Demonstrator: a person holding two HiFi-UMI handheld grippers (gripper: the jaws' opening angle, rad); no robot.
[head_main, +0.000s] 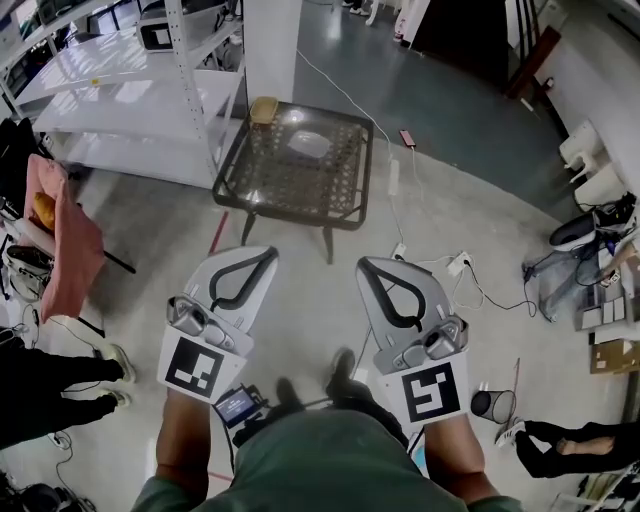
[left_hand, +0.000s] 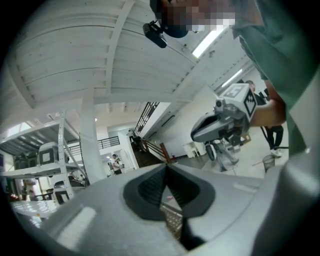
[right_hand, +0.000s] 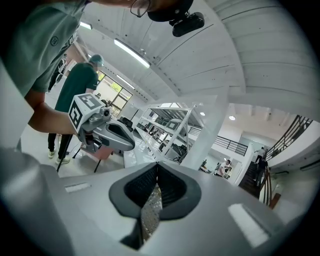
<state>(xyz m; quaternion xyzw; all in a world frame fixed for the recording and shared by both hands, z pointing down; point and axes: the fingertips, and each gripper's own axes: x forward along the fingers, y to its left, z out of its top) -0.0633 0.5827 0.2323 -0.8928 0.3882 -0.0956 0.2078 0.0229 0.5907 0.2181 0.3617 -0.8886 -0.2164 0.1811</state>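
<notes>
My left gripper and right gripper are held side by side at waist height, both pointing forward over the concrete floor. Each has its jaws shut tip to tip with nothing between them. In the left gripper view the dark pads meet at the tip of the left gripper, and the right gripper shows beside it. The right gripper view shows the right gripper closed too, with the left gripper off to its side. Ahead stands a small dark wicker table with a glass top.
On the table lie a clear plastic item and a small tan basket. White shelving and a pillar stand behind. A pink cloth hangs at left. Cables and a power strip, a wire bin and seated people's legs are nearby.
</notes>
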